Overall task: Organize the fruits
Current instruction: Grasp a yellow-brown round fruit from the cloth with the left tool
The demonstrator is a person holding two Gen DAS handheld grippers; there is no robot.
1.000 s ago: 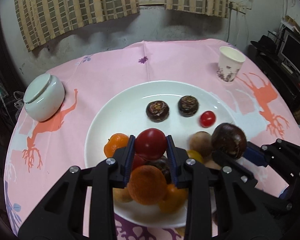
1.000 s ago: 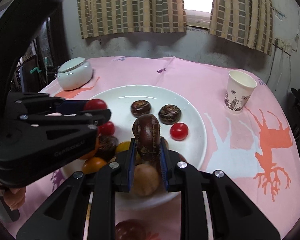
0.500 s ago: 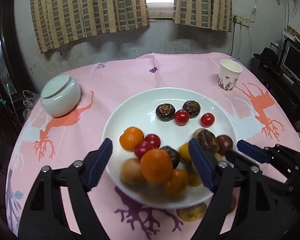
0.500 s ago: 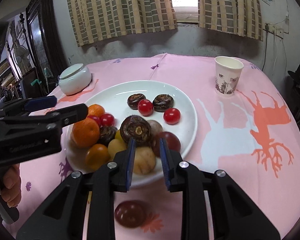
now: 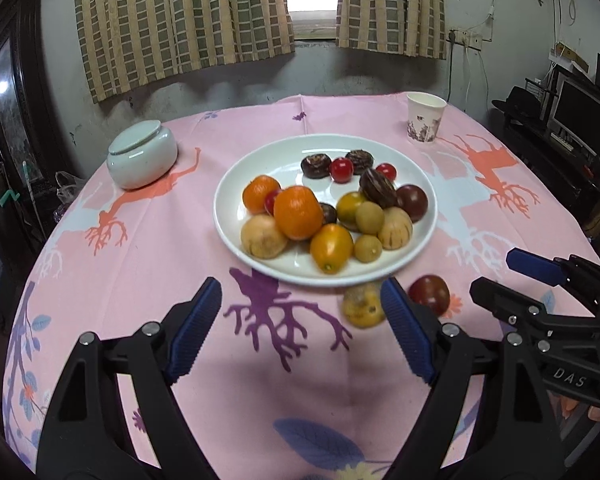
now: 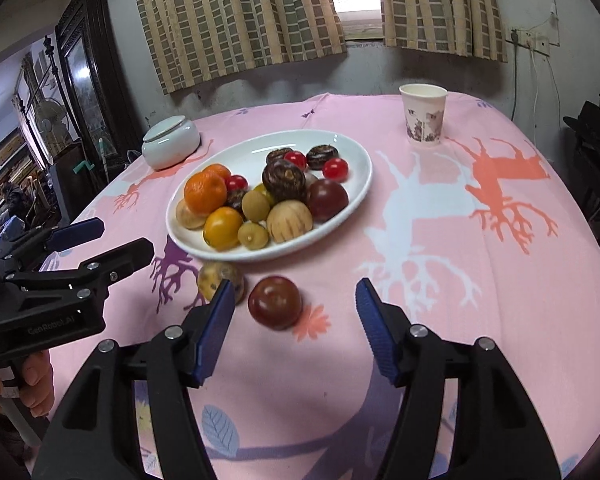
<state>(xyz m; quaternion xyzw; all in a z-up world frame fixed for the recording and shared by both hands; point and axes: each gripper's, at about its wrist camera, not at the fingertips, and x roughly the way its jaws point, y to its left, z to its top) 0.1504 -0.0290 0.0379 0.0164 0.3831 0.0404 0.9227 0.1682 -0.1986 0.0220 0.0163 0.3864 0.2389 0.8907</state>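
Round white ceramic plate (image 5: 422, 184) held mixed piled fruits – dark red tomato (image 6: 275, 302) and speckled yellow fruit (image 6: 216, 278) lay beside it on cloth.

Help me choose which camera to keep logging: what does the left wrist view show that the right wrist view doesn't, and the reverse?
Only the left wrist view shows the monitor on the dark shelving at the right edge, and the right gripper from the side.

Only the right wrist view shows the dark glass-fronted cabinet at the left, and the left gripper from the side.

Both show the white plate of fruit, the yellow fruit and dark red fruit lying off the plate on the pink cloth, the lidded white jar and the paper cup. Both grippers are open and empty.
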